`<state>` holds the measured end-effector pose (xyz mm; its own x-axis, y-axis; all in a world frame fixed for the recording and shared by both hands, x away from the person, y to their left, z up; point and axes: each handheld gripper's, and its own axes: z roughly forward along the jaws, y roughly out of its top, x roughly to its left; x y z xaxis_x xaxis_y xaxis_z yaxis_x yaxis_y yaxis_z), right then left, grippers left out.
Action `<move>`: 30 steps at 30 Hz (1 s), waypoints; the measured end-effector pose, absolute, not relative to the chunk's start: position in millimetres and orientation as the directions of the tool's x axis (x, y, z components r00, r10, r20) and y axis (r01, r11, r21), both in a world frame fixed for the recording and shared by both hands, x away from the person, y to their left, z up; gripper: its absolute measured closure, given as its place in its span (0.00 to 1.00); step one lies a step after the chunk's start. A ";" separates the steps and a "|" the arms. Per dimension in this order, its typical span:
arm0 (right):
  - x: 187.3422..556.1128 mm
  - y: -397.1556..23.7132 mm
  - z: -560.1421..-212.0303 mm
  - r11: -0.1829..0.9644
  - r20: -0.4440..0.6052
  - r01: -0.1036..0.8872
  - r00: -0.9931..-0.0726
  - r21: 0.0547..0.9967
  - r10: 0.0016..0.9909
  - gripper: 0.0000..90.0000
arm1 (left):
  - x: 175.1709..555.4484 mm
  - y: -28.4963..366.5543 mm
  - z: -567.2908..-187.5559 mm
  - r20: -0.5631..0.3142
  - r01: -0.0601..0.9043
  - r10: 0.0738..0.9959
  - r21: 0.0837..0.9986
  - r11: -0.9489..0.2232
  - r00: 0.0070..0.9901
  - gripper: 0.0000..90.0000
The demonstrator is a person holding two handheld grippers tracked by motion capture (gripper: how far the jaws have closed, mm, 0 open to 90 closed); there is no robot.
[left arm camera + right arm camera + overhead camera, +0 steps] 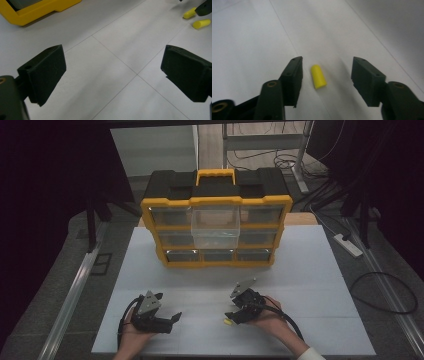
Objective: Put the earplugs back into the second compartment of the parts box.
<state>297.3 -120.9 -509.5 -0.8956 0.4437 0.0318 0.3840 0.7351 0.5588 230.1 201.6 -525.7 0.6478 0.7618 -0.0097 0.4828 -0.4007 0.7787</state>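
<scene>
A small yellow foam plug (318, 76) lies on the white table (249, 37) between the jaws of my right gripper (329, 75). Neither pad touches it, though the left one is close. In the high view the right gripper (230, 313) points down at the plug (227, 322) near the table's front. The left gripper view shows two yellow plugs (190, 13) (201, 23) side by side at the upper right, with a right jaw tip above them. My left gripper (113, 72) (168, 306) is open wide over bare table, with nothing between its jaws.
A yellow and black drawer organizer (150, 220) stands upright at the back of the table, and its corner (37, 10) appears in the left gripper view. One clear drawer (215, 225) in its top middle sticks out. Cables and a power strip (347, 245) lie on the floor to the right.
</scene>
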 end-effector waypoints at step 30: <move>289.7 -152.8 -467.6 0.514 0.053 0.340 -0.868 0.787 0.494 0.89 | 229.2 203.4 -525.7 -0.011 0.481 0.761 0.781 -0.399 0.649 0.07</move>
